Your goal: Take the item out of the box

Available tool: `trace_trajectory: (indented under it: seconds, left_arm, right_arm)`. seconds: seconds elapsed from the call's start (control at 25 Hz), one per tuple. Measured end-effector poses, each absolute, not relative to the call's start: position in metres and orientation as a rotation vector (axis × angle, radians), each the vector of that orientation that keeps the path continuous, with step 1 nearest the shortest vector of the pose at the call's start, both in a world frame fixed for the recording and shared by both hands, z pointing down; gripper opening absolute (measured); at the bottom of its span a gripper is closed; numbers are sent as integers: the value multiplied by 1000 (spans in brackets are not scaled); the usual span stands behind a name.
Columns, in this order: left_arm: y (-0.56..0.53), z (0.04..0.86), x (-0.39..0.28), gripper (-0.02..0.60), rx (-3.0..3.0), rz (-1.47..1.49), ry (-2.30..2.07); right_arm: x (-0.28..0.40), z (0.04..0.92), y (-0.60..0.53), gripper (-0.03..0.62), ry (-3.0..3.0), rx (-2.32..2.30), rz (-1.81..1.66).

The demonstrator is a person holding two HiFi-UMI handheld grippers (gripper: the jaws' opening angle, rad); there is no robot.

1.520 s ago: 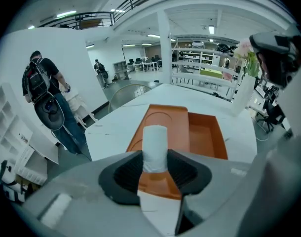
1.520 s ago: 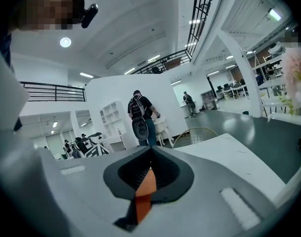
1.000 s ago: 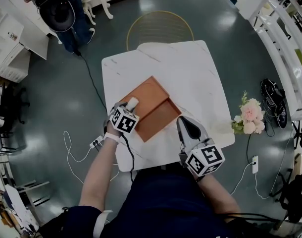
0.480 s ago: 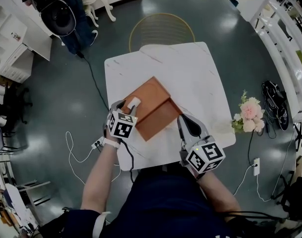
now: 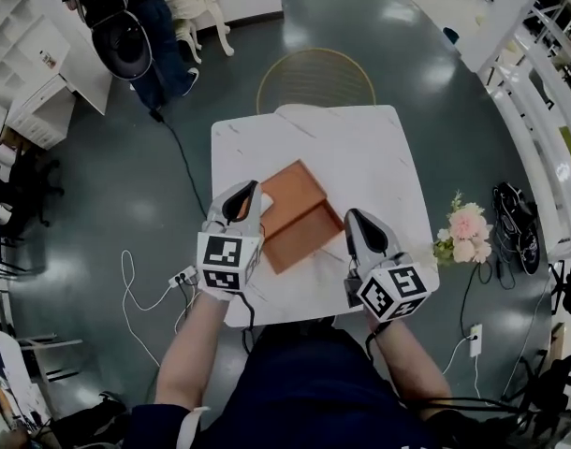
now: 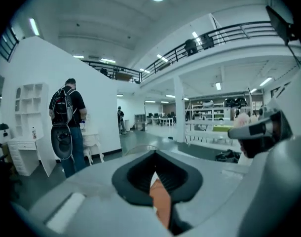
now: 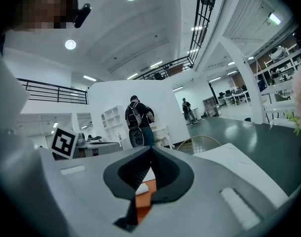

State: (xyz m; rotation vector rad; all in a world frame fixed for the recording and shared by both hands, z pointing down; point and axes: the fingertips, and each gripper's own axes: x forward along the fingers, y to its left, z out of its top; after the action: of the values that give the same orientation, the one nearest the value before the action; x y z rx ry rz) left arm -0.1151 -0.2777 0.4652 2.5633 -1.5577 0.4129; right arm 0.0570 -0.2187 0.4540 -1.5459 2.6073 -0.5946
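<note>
An orange-brown box [image 5: 304, 232] lies open on the white marble table [image 5: 360, 157], its lid [image 5: 290, 185] flat beside it on the far side. A small white item [image 5: 266, 199] shows at the box's left edge. My left gripper [image 5: 248, 193] is shut, its tips just left of that item, with nothing visibly between the jaws. In the left gripper view the left gripper [image 6: 154, 154] is closed over a strip of the orange box [image 6: 163, 201]. My right gripper [image 5: 353, 217] hovers shut at the box's right corner. Below the right gripper [image 7: 150, 149] I see the box [image 7: 146, 201] and the white item [image 7: 142, 186].
A round gold wire chair [image 5: 315, 78] stands behind the table. Pink flowers [image 5: 463, 224] sit off the table's right edge. A person with a backpack [image 5: 126, 26] stands at the far left by white shelves [image 5: 28, 64]. Cables [image 5: 145, 288] trail on the floor at the left.
My left gripper's jaws have gone from open around the white item to shut, with the item now beside the tips. The head view has shifted, and both grippers sit slightly nearer me.
</note>
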Motion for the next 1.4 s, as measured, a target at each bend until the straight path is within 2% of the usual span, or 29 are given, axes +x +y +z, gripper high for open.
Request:
trace_trajectory:
  seconds: [0.28, 0.56, 0.84, 1.4]
  left_arm:
    - [-263, 398, -96, 2, 2607, 181, -1571]
    - [-244, 356, -80, 2, 2650, 68, -1564]
    - [-229, 327, -67, 2, 2705, 4, -1553]
    - [-217, 308, -83, 2, 2694, -92, -1627]
  right_arm:
    - [62, 418, -225, 3, 2599, -1549, -468]
    - [74, 375, -222, 3, 2573, -1554, -322]
    - [82, 336, -220, 3, 2522, -1538, -214]
    - [79, 312, -214, 2, 2508, -1553, -99]
